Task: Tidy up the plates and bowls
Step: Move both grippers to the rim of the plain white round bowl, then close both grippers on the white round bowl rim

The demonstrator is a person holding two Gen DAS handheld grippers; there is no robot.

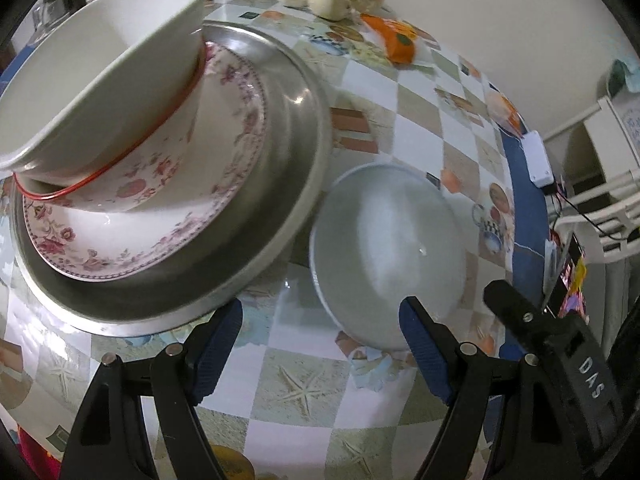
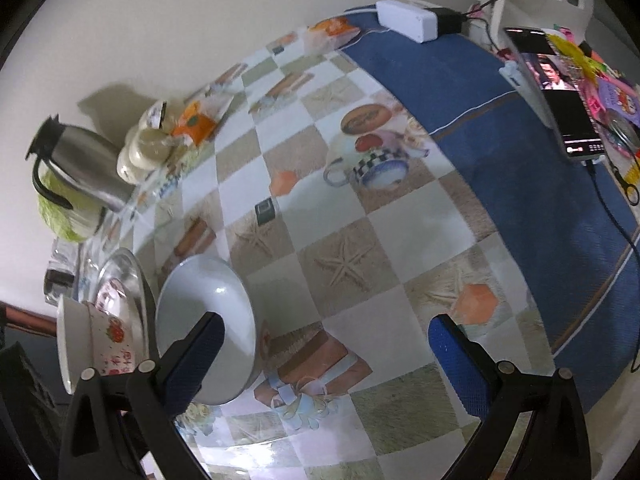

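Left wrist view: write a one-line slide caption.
Open left gripper above checked tablecloth, between stacked steel tray and pale blue bowl.

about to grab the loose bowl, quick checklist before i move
1. Left gripper open, nothing between the fingers: ok.
2. Right gripper open and empty: ok.
3. Pale bowl sits alone on the tablecloth, apart from the stack: ok.
4. Bowl between either gripper's fingers: not ok, it lies off to one side in both views.
5. White bowl atop the floral bowl sits level: not ok, tilted.
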